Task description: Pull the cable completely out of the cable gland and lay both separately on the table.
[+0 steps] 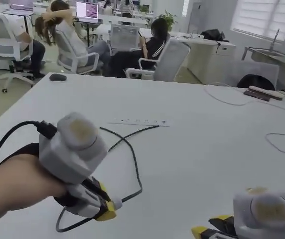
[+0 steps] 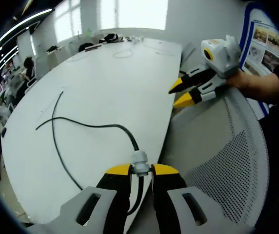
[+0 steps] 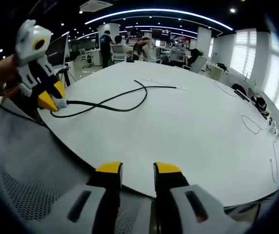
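Observation:
A black cable loops over the white table. One end runs into a small grey cable gland. My left gripper is shut on that gland just off the table's near edge, and the cable trails away from it across the top. In the head view the left gripper is at the lower left, held in a hand. The right gripper stands open with nothing between its jaws, apart from the cable and gland. It also appears at the head view's bottom right.
A grey mesh chair back lies below both grippers at the table's near edge. A thin white wire and flat items lie at the right, a mouse at the far left. People sit on office chairs beyond the table.

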A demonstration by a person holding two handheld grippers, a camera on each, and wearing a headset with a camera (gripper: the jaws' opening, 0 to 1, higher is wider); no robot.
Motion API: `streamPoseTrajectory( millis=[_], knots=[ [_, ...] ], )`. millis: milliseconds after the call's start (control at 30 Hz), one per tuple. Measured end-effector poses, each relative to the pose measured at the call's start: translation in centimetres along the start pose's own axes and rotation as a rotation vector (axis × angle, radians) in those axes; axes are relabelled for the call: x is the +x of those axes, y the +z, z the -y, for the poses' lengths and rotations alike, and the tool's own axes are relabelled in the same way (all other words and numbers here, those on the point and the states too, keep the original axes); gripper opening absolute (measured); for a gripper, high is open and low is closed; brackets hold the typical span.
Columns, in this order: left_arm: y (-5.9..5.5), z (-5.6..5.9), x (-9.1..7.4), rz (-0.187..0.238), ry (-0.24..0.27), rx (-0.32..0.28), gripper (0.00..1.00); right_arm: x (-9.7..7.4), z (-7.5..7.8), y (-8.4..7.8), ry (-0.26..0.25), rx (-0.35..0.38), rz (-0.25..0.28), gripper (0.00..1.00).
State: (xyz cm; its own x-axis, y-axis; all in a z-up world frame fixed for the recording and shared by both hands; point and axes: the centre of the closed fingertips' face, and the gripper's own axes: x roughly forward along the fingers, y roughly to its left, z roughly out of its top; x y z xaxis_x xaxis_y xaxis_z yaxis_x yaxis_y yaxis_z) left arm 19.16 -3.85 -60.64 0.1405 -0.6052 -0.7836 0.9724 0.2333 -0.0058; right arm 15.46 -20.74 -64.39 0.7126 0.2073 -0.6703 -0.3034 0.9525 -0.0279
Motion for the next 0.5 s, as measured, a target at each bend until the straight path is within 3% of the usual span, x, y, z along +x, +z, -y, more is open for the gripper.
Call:
streamPoseTrajectory(
  millis=[100,133,267,333,433,500],
  knots=[
    [0.0,0.1,-1.4,0.012,0.034,0.03,0.17,0.0,-0.3,-0.1,0.017,-0.01,-0.008,0.27],
    [0.2,-0.2,-1.9,0.035,0.058,0.047,0.17,-0.1,-0.5,0.0,0.03,-0.01,-0.002,0.27],
    [-0.1,0.0,-3.0,0.053,0.083,0.045,0.17,-0.1,-1.3,0.1,0.086,-0.036,-0.007,0.25],
    [-0.2,0.0,-3.5,0.048,0.096,0.063,0.17,-0.3,-1.9,0.0,0.128,-0.076,-0.024,0.24],
    [0.5,0.4,-4.7,0.069,0.12,0.102,0.17,-0.7,-2.7,0.3,0.188,-0.163,-0.06,0.24],
    [1.0,0.7,-5.5,0.077,0.132,0.137,0.17,-1.3,-3.4,2.0,0.24,-0.251,-0.023,0.24]
  ],
)
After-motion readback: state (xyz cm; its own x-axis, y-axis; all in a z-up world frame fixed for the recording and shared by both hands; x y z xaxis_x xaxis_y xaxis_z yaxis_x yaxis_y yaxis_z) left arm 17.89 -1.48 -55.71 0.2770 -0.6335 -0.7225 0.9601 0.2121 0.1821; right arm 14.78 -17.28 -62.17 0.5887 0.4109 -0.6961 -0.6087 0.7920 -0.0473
